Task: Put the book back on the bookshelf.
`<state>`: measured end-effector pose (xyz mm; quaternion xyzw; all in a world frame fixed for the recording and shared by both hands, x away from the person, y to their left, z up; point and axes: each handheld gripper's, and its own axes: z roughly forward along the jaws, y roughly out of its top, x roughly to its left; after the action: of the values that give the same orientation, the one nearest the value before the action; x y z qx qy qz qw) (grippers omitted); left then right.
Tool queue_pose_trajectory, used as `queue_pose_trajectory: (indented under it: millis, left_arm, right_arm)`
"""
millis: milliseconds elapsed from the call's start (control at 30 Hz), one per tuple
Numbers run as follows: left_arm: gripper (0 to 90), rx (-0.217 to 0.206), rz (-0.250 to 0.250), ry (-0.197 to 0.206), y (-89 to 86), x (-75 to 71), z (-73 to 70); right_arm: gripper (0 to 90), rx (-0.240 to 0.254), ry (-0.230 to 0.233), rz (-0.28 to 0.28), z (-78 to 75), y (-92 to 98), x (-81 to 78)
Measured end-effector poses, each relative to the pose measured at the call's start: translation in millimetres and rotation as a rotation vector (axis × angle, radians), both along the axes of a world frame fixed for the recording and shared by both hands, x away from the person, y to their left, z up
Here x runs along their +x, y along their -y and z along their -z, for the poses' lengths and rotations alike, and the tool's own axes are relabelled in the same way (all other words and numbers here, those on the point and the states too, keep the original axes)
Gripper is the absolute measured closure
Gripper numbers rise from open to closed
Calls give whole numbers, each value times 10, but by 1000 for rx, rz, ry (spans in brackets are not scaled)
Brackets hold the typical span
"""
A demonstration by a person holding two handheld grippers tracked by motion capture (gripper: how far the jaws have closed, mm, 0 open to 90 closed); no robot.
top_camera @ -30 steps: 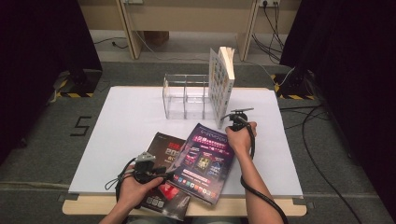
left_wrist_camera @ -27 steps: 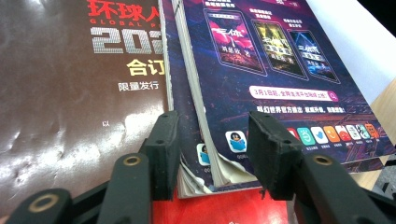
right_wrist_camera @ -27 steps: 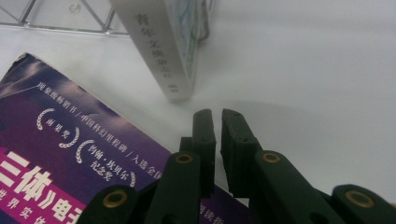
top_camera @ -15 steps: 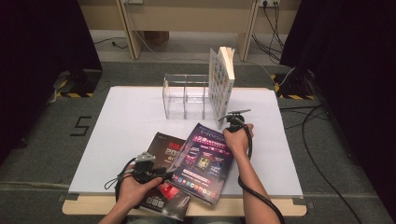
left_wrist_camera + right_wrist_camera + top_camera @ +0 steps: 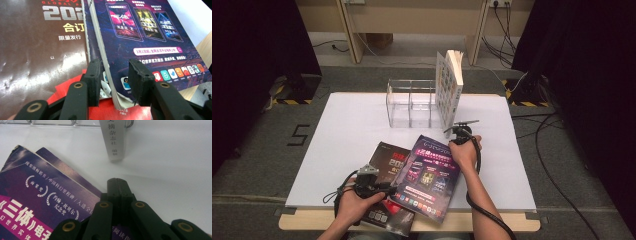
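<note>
A white table (image 5: 352,130) carries a clear acrylic rack (image 5: 411,102) at its far edge, with one thick book (image 5: 449,89) already standing upright against the rack's right end. Nearer, a glossy purple magazine (image 5: 428,175) lies flat, overlapping a dark brown one (image 5: 387,162) to its left. The left gripper (image 5: 113,82) straddles the purple magazine's near corner, its jaws partly apart and just now closing, pads not yet pressing. The right gripper (image 5: 117,185) rests at the magazine's far right corner with its jaws fully together, holding nothing. The magazine looks thin, floppy and slick-covered; it would likely sag if lifted flat, so a grip near the stiffer spine edge seems safest.
</note>
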<state>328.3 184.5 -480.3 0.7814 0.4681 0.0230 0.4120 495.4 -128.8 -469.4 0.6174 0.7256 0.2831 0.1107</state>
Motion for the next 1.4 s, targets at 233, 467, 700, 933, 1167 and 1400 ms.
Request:
queue_pose_trajectory:
  millis: [233, 467, 700, 933, 1167, 1400]
  left_arm:
    - [637, 23, 8, 0, 17, -23, -19]
    - [606, 31, -8, 9, 7, -13, -21]
    - [588, 37, -8, 10, 10, -11, -17]
    - [577, 37, -9, 12, 10, -7, -11]
    - [549, 31, -20, 17, -8, 3, -11]
    - [520, 26, -35, 17, -21, 24, 0]
  right_arm:
    - [900, -11, 19, -13, 9, -48, -74]
    - [900, -27, 25, -28, 6, -127, -173]
    - [900, -28, 25, -55, 8, -219, -260]
    - [900, -32, 28, -88, 8, -329, -348]
    - [727, -7, 28, -77, -47, -212, -348]
    - [661, 18, 44, -23, -154, 37, -472]
